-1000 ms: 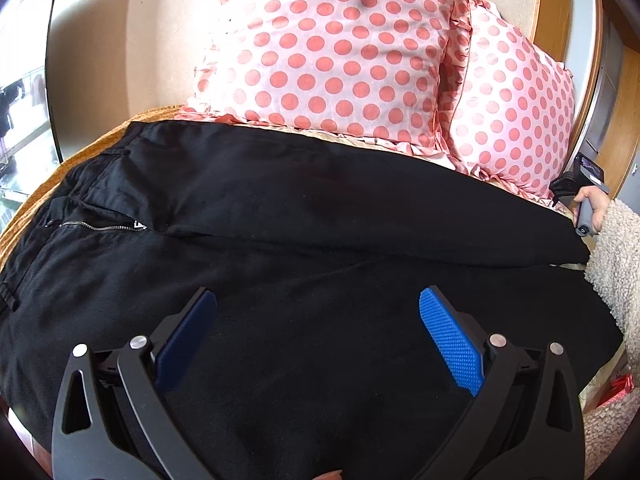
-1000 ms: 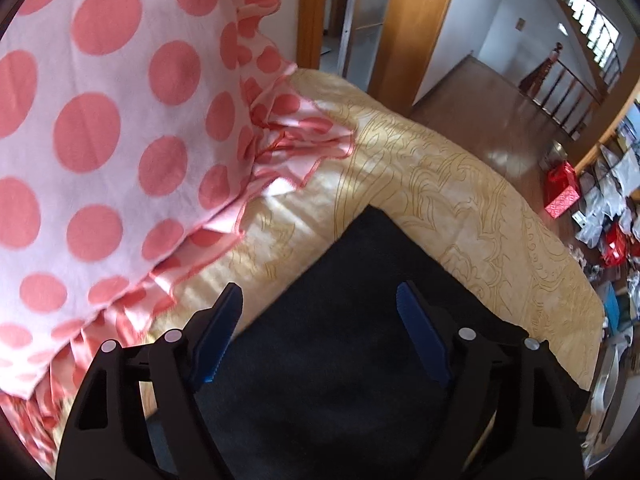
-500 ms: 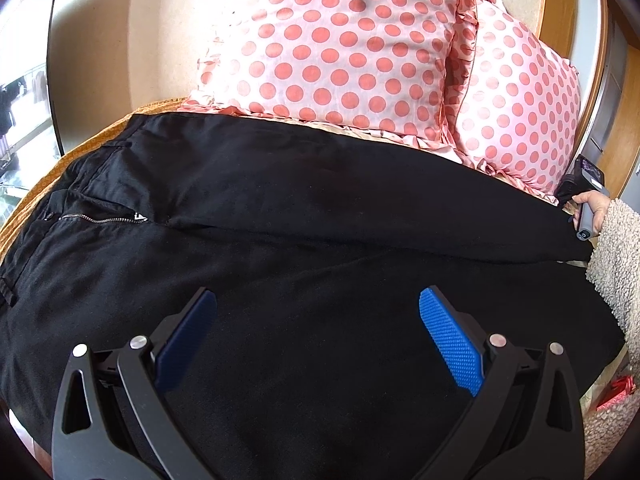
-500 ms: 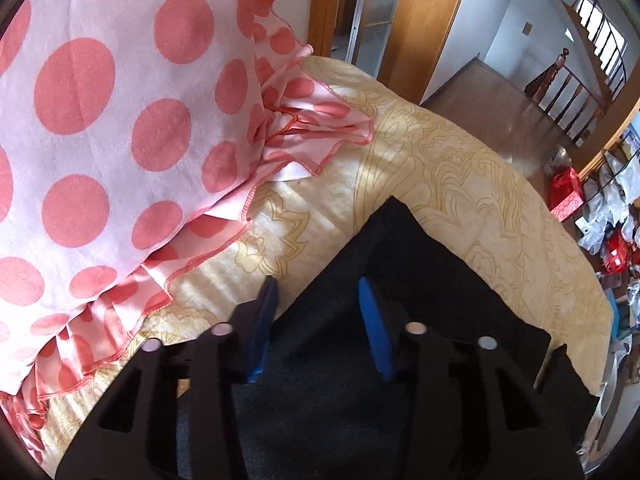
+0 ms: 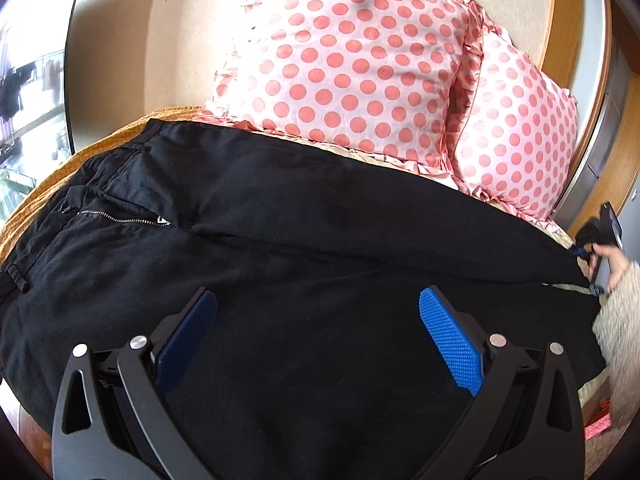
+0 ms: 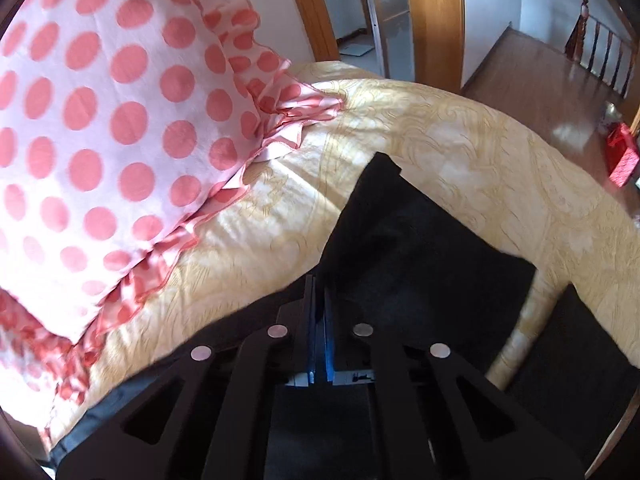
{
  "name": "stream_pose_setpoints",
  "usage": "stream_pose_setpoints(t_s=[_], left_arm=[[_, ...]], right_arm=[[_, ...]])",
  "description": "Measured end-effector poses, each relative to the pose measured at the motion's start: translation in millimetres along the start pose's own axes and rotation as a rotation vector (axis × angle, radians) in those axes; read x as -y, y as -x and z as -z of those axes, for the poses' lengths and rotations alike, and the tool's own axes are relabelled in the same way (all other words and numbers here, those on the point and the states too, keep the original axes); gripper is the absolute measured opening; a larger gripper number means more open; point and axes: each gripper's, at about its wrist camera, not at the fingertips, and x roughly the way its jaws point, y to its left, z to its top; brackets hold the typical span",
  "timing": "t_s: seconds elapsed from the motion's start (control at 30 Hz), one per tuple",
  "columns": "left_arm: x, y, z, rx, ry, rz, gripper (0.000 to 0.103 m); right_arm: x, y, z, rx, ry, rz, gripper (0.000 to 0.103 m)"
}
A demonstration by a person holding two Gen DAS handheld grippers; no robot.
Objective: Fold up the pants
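Note:
Black pants (image 5: 280, 240) lie spread across the bed, waistband and zipper (image 5: 120, 218) at the left, legs running right. My left gripper (image 5: 318, 308) hovers open just above the near leg, blue pads wide apart, nothing between them. At the far leg's end, a hand in a fleecy sleeve (image 5: 618, 300) holds my right gripper (image 5: 588, 254). In the right wrist view the right gripper (image 6: 319, 292) is shut on the pants leg (image 6: 420, 248) near its hem, and the black cloth rises in a ridge to the fingertips.
Two pink polka-dot pillows (image 5: 352, 60) (image 6: 100, 128) lean at the head of the bed, close behind the far leg. A yellow patterned bedspread (image 6: 480, 152) lies under the pants. Beyond the bed are a wooden door frame (image 6: 432, 20), a wood floor and a red bag (image 6: 622, 156).
The right gripper's jaws went from wide open to shut on the far leg's hem and shifted with it, lifting the cloth. The left gripper stayed open in place.

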Motion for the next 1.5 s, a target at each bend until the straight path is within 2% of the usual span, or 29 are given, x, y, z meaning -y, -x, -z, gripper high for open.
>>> stream_pose_setpoints(t_s=[0.17, 0.33, 0.47, 0.57, 0.63, 0.73, 0.8, 0.87, 1.07, 1.23, 1.3, 1.37, 1.4, 1.43, 1.47, 1.5], left_arm=[[-7, 2, -10, 0.001, 0.000, -0.001, 0.101], [-19, 2, -32, 0.003, 0.013, 0.007, 0.101], [-28, -1, -73, 0.065, -0.004, -0.052, 0.101], [-39, -20, -113, 0.062, 0.011, -0.079, 0.101], [-49, -44, -137, 0.016, 0.064, -0.082, 0.101], [-68, -100, -171, -0.127, 0.209, -0.031, 0.100], [-76, -141, -190, -0.215, 0.287, -0.045, 0.094], [-85, -180, -208, -0.292, 0.331, -0.105, 0.085], [-116, -261, -235, -0.456, 0.421, -0.302, 0.084], [-126, -295, -238, -0.540, 0.432, -0.428, 0.082], [-125, -295, -241, -0.521, 0.421, -0.482, 0.073], [-123, -289, -240, -0.502, 0.400, -0.550, 0.044], [-124, -282, -240, -0.486, 0.406, -0.537, 0.036], [-128, -274, -238, -0.465, 0.422, -0.501, 0.022], [-132, -262, -234, -0.435, 0.449, -0.444, 0.013], [-139, -248, -229, -0.403, 0.474, -0.393, 0.011]], right_arm=[[35, 43, 41, 0.010, -0.020, -0.116, 0.003], [65, 72, 81, 0.049, -0.014, -0.173, 0.003], [84, 87, 103, 0.079, -0.032, -0.209, 0.003], [95, 100, 120, 0.095, -0.040, -0.218, 0.003], [98, 106, 128, 0.101, -0.037, -0.218, 0.003], [99, 108, 132, 0.097, -0.027, -0.214, 0.003], [100, 108, 132, 0.098, -0.025, -0.216, 0.003], [99, 108, 133, 0.106, -0.011, -0.211, 0.003], [99, 103, 133, 0.102, 0.015, -0.199, 0.003], [97, 96, 130, 0.097, 0.035, -0.183, 0.003], [97, 96, 130, 0.099, 0.037, -0.185, 0.003], [98, 95, 129, 0.099, 0.036, -0.194, 0.003], [99, 95, 129, 0.099, 0.037, -0.197, 0.003], [99, 95, 129, 0.102, 0.042, -0.196, 0.003], [97, 96, 129, 0.113, 0.061, -0.190, 0.003], [96, 97, 130, 0.122, 0.071, -0.186, 0.003]])
